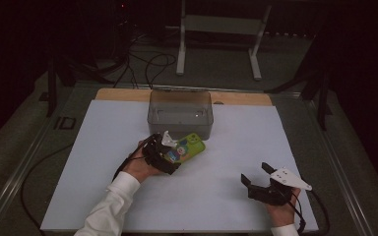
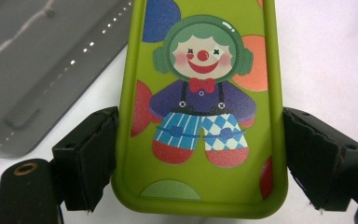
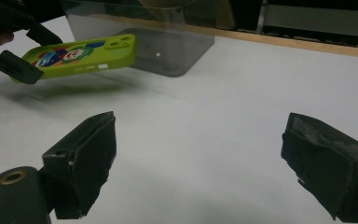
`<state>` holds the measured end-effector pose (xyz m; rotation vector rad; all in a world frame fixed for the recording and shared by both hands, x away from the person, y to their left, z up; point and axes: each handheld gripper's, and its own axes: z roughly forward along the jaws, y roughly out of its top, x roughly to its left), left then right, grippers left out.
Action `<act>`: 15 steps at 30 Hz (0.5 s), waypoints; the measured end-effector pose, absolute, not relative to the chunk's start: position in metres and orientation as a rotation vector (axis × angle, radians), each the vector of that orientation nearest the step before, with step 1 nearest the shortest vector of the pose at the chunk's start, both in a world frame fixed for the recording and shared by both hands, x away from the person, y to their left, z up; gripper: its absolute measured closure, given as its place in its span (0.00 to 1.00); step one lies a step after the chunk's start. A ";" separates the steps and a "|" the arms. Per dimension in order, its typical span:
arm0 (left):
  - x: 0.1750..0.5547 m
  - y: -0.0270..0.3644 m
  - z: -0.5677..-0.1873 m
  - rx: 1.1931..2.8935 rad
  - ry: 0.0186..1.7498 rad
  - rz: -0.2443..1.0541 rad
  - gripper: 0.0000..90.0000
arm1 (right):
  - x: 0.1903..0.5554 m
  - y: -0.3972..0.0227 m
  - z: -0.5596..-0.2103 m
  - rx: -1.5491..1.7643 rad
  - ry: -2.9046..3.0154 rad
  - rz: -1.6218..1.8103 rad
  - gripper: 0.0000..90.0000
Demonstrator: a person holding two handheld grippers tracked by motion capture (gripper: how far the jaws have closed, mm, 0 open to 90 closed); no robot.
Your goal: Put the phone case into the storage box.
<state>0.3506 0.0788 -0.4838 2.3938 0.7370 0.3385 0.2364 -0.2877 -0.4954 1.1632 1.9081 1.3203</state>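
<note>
Two grippers work over the white sheet (image 1: 103,147), and the left gripper (image 1: 165,155) comes first; its jaws are clamped on the long edges of a green phone case (image 1: 189,146), near the case's lower end, so the printed clown (image 2: 200,88) faces the camera in the left gripper view; seen from the right gripper view the phone case (image 3: 81,56) hangs clear of the sheet, roughly level, its camera end pointing toward the grey bin (image 1: 180,113) and lying just beside that bin's front wall; the step in hand looks like carrying the case up and over that wall to set it inside.

To do it well, I judge the hold should stay as it is, since the case is thin and flexible and a harder squeeze may bow it out of the pads; the free end should rise above the rim before any forward travel, or it may catch the wall and twist in the grip; the release is best made low inside the bin, so the case lands flat.

Further right, the right gripper (image 1: 257,175) rests near the sheet's front corner, well apart from the case; its jaws stand wide apart and hold nothing; it can stay there, out of the path.
</note>
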 end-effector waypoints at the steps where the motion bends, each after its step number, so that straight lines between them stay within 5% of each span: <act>1: 0.350 0.079 -0.483 2.383 0.739 0.338 0.18 | 0.237 -0.288 -0.495 1.164 1.909 1.318 0.11; 15: 0.343 0.083 -0.469 2.279 0.752 0.417 0.18 | 0.245 -0.282 -0.484 1.181 1.929 1.379 0.11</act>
